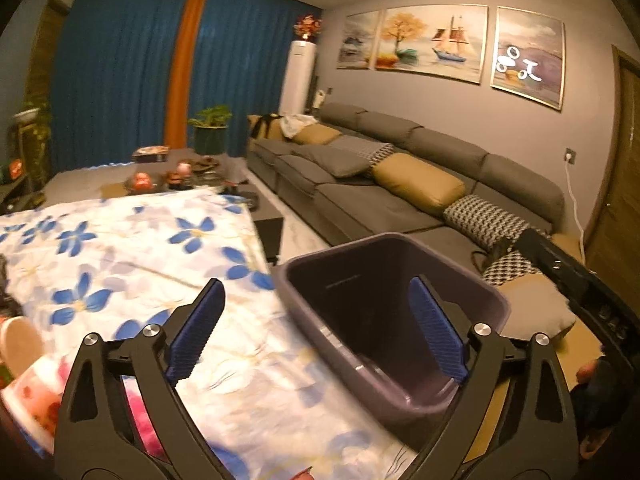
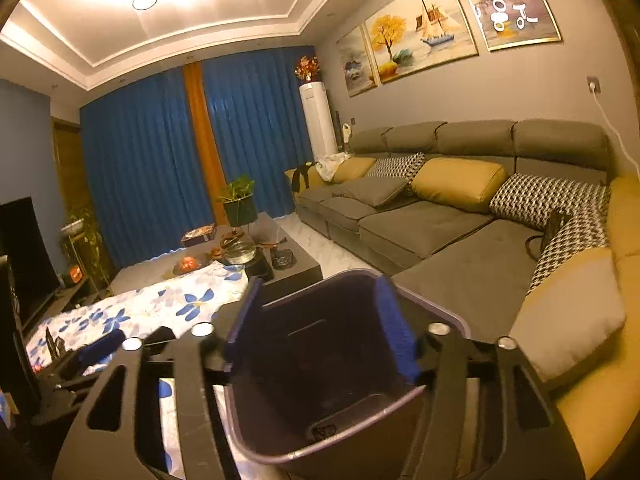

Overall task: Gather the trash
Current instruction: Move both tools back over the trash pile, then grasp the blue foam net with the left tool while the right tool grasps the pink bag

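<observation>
1. Right now the left gripper (image 1: 316, 328) stands wide open with nothing between its blue ribbed pads (image 1: 196, 328); one pad is over the table, the other over the bin's mouth.
2. The right gripper (image 2: 320, 324) is also spread apart, its fingers framing the mouth of the dark purple rectangular plastic waste bin (image 2: 332, 396) without pressing on its walls; nothing is held.
3. That bin (image 1: 384, 320) sits just beside the edge of the table covered by a white cloth with blue flowers (image 1: 132, 256), between it and the grey sectional sofa (image 1: 384, 196). A small dark scrap (image 2: 322, 432) lies on its bottom.
4. Likely remaining trash is at the left edge of the left view: a paper cup with a red floral print (image 1: 28, 384), partly cut off.
5. To do the next step well, I would swing the left gripper over that cup, straddle its wall squarely, and close gently so the thin paper does not crush.
6. Keep the bin where it is, close to the table edge, so the carry is short.
</observation>
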`<state>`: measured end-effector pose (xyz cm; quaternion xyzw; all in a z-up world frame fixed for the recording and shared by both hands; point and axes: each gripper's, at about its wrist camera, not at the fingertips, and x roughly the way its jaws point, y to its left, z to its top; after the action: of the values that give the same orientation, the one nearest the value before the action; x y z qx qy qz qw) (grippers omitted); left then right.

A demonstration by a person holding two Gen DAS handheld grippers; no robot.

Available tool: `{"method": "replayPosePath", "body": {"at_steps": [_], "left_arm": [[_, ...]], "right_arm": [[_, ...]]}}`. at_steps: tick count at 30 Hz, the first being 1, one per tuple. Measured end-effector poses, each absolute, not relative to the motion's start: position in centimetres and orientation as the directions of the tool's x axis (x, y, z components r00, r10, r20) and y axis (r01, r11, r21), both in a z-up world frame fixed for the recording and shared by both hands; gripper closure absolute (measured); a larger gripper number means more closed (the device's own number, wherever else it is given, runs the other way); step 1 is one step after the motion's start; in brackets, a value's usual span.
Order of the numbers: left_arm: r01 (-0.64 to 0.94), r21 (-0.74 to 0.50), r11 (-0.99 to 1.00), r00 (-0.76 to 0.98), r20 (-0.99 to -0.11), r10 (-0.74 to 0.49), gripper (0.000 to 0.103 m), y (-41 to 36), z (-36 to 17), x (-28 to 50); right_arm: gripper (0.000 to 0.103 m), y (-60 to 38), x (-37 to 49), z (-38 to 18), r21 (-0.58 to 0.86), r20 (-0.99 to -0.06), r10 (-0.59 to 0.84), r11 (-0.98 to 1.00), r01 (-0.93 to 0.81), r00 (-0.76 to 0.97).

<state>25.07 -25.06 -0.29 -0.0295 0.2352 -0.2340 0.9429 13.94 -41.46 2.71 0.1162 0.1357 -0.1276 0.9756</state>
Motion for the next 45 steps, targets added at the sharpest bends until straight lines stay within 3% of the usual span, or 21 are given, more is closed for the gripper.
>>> {"method": "replayPosePath", "body": {"at_steps": [11,27,34,38,45], "left_arm": [[0.268,-0.125,0.955,0.845,-0.446,-0.295,0.009,-16.3,-0.2,18.4],[0.001,-0.095,0.996,0.905,-0.423,-0.042,0.009,-0.3,-2.2,9.5],[-0.049,-0.144,0.988,0.895,-0.446,-0.020,0.009,4.5,-3.4,7.8],[-0.051,-0.203,0.978,0.883,-0.468,-0.051,0.014,5.6,-3.6,8.3],[-0.032,-0.322,0.946,0.857,-0.496,-0.140,0.035,7.6,-4.7,10.1]], "right_arm": [[0.021,-35.9,9.1,2.8,0.137,-0.243,-0.193,0.963,0.230,0.951],[0.020,-23.0,6.4,0.1,0.055,-0.270,-0.051,0.996,0.069,0.962],[0.020,-19.5,6.6,-0.5,0.056,-0.290,0.005,0.998,0.012,0.957],[0.020,-18.5,6.7,-0.5,0.045,-0.294,0.017,0.999,-0.004,0.956],[0.020,-17.9,7.1,-0.9,0.033,-0.308,0.022,0.999,-0.012,0.951]]}}
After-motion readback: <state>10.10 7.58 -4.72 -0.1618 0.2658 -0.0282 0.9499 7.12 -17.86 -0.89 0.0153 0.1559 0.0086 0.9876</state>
